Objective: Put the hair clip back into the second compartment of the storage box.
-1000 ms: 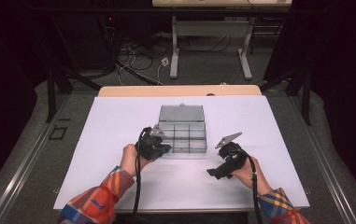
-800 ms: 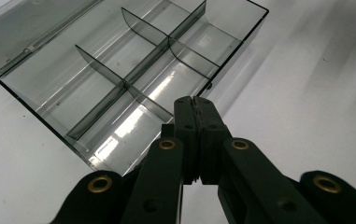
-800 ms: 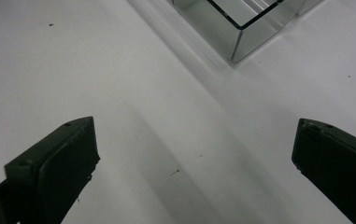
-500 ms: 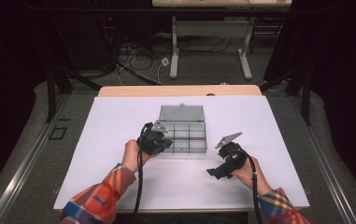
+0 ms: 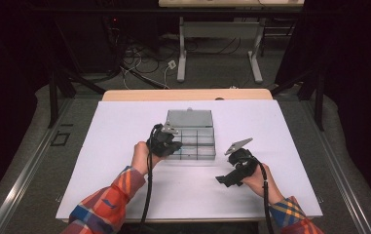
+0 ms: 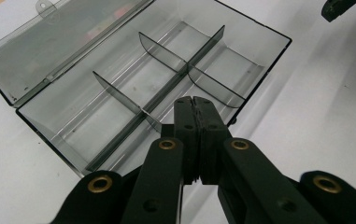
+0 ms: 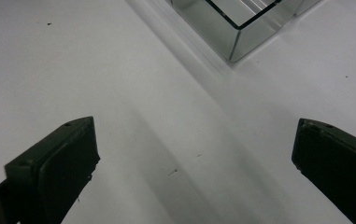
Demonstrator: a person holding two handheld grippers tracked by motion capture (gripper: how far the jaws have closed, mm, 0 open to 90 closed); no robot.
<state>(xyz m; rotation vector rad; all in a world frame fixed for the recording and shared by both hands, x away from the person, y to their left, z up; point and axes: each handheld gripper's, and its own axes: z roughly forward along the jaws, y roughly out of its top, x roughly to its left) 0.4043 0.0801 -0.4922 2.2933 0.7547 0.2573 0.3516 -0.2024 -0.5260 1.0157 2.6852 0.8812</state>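
A clear plastic compartment box (image 5: 197, 141) lies mid-table with its lid (image 5: 189, 118) folded open behind it. In the left gripper view the box (image 6: 119, 98) has thin dividers and bare compartments, and its lid (image 6: 63, 32) lies flat. My left gripper (image 5: 175, 145) hangs over the box's front left part. Its jaws (image 6: 195, 100) are shut together with nothing between them. My right gripper (image 5: 224, 179) is held low over the white sheet, to the right of the box and nearer the person. It stands wide open (image 7: 194, 154) over bare sheet, with a box corner (image 7: 231, 32) beyond.
A white sheet (image 5: 120, 131) covers the table, with a wooden edge (image 5: 188, 95) at the back. Cables trail from both grippers toward the person's plaid sleeves (image 5: 105, 204). Table legs and loose cables (image 5: 139, 63) lie on the floor beyond.
My left gripper has shifted slightly forward and right, onto the box's front left part, jaws still shut. The right gripper has stayed in place.
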